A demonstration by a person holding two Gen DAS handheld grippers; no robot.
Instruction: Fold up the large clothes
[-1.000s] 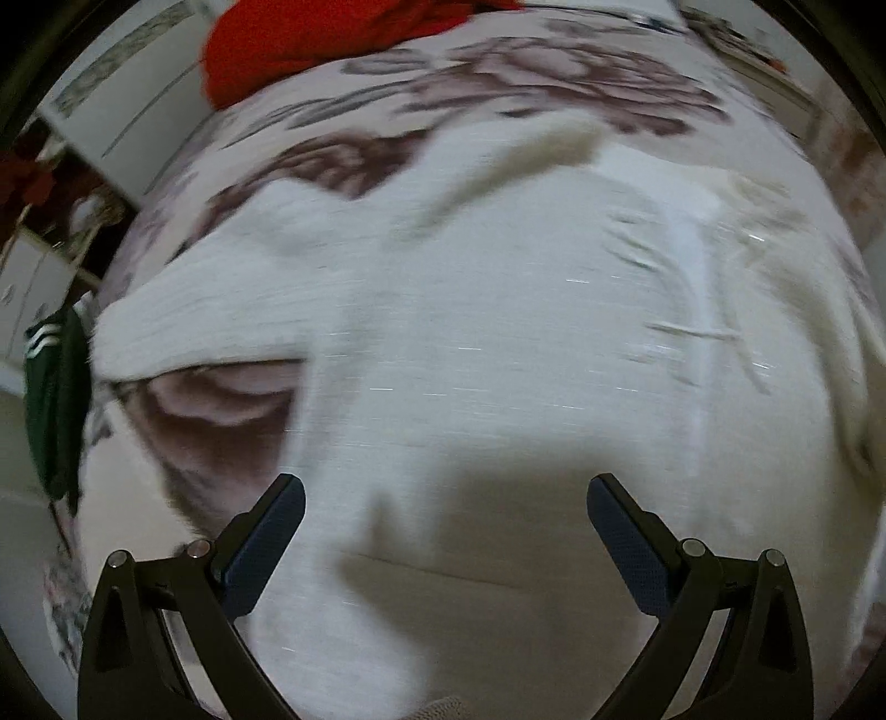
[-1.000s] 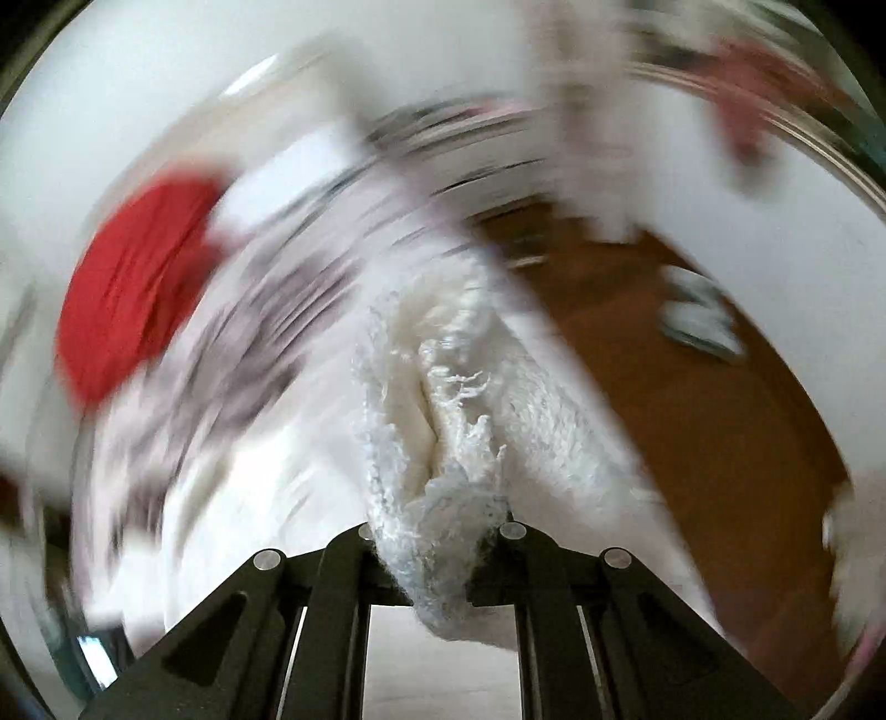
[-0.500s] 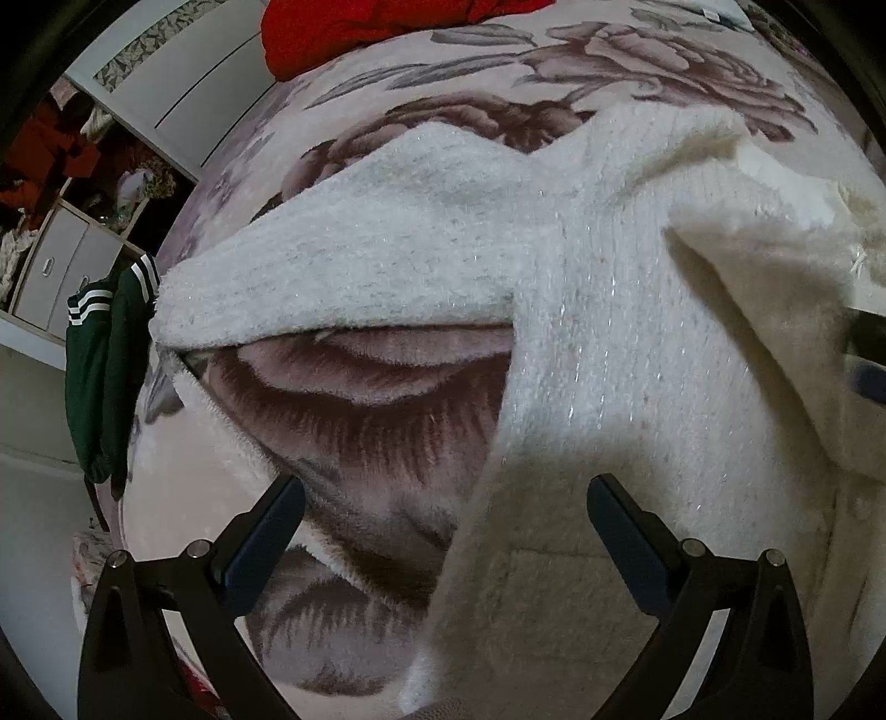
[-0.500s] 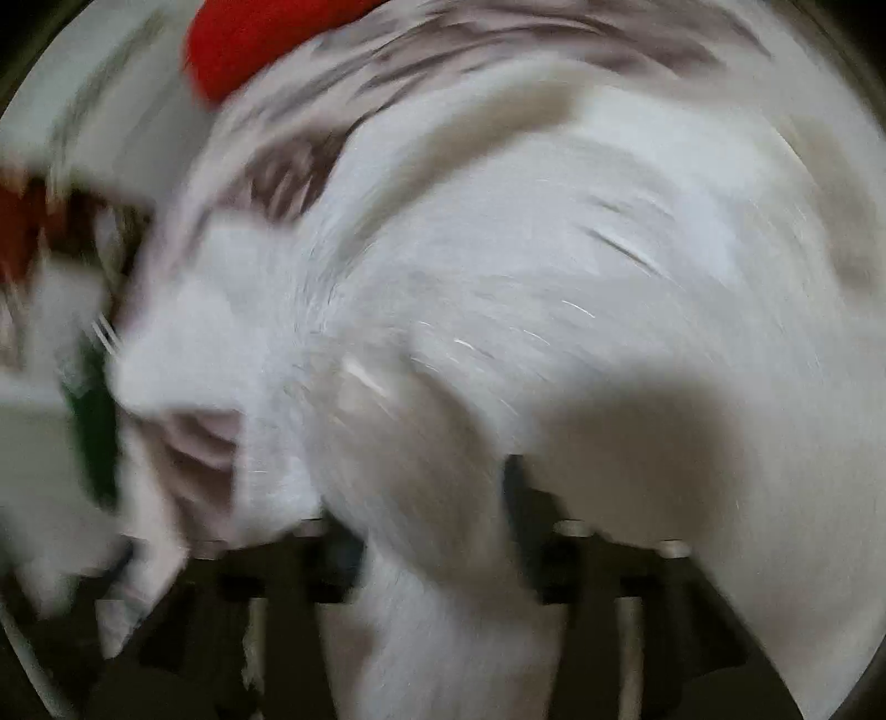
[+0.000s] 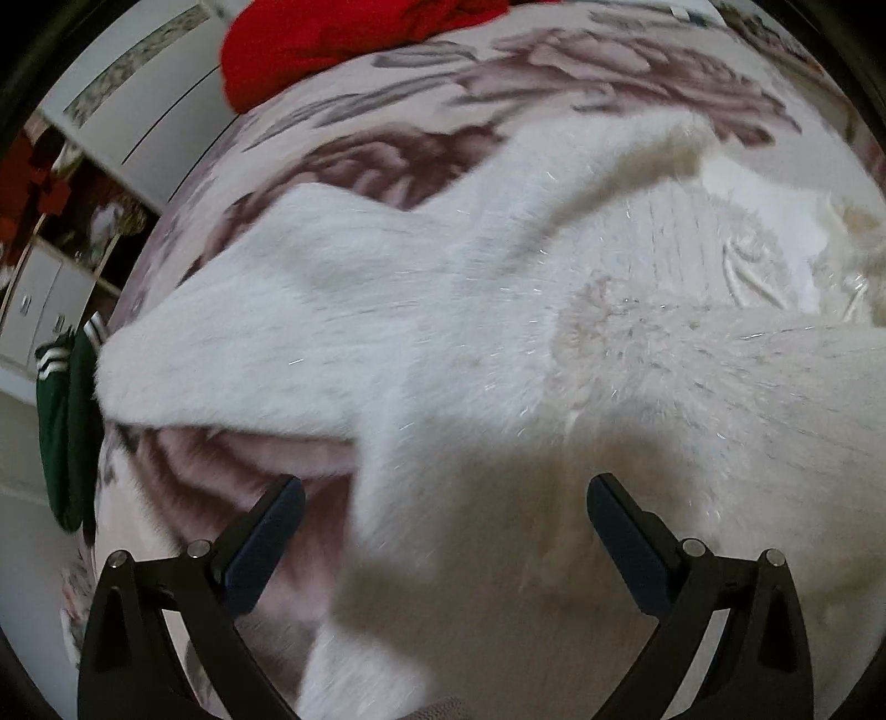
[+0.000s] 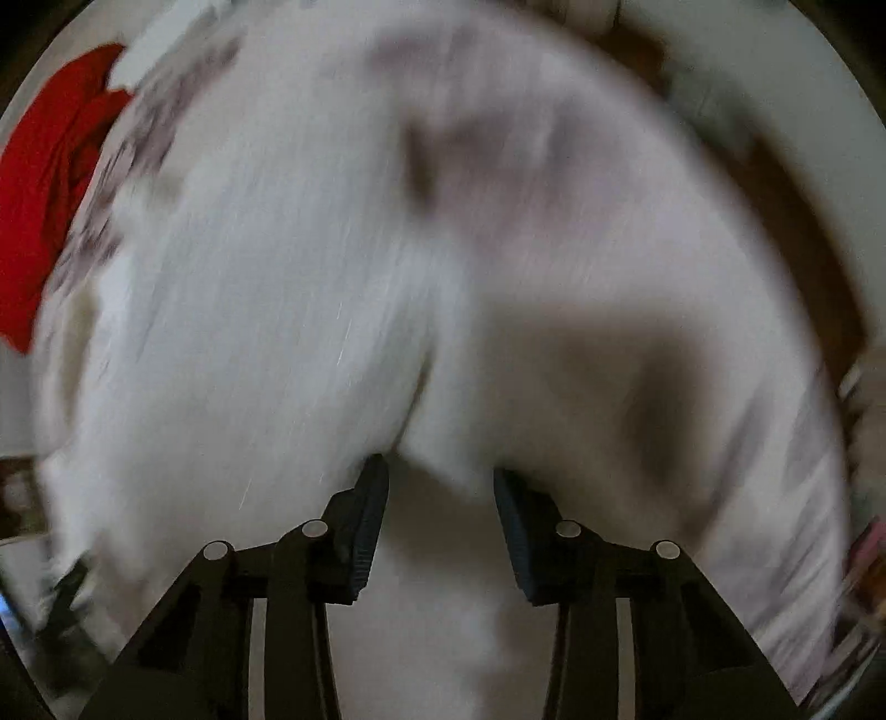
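A white fuzzy sweater (image 5: 498, 332) lies spread on a floral bedspread (image 5: 609, 72), one sleeve reaching out to the left and a fluffy part folded across from the right. My left gripper (image 5: 446, 498) hovers close above the sweater's lower body, open wide with nothing between its fingers. The right wrist view is blurred by motion. In it my right gripper (image 6: 440, 482) has its jaws apart and closing. A fold of the sweater (image 6: 332, 277) dips toward the gap, and the pads do not press on it.
A red garment (image 5: 332, 33) is heaped at the far end of the bed and shows as a red garment (image 6: 50, 194) at the left edge. A green jacket with white stripes (image 5: 61, 432) hangs at the bed's left side, beside a pale cabinet (image 5: 33, 299).
The right gripper, shut on a bunch of the sweater a second ago, has let it go and its jaws stand apart. The left gripper moved down toward the sweater, where a part now lies folded across.
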